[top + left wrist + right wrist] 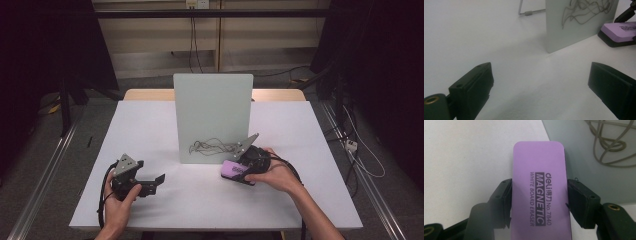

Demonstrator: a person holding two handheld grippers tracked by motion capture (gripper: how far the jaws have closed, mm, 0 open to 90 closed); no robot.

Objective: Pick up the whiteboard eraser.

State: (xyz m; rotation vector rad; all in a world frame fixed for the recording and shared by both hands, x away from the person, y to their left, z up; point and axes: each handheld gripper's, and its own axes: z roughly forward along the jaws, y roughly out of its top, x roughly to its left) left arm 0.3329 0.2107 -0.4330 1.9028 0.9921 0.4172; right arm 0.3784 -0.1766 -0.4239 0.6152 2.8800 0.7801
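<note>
The right gripper [539, 202] has the purple whiteboard eraser [539, 187] pinched by its long sides, one black jaw pressed to each edge, with the label "MAGNETIC WHITE BOARD ERASER" facing up between them. In the high view the eraser [235, 170] sits low in that hand, just in front of the bottom right corner of the small upright whiteboard [212, 117]. Beyond the fingertips and a little to their right, the board's face carries a tangle of dark scribbled lines [609, 145], close to the eraser's far end but not yet touched by it.

The left gripper [539, 85] hangs over the white table [474, 37] with its jaws wide apart and nothing between them; the board's near edge and the eraser [619, 30] lie ahead of it to the right, well clear of its tips.

My read: the eraser is picked up and the wiping hasn't started. The next move calls for turning the felt side toward the board, laying it flat on the scribble and sweeping across. The board stands on a light wire foot [529, 12], so a firm push could tip it; the free left gripper looks placed to steady it.
</note>
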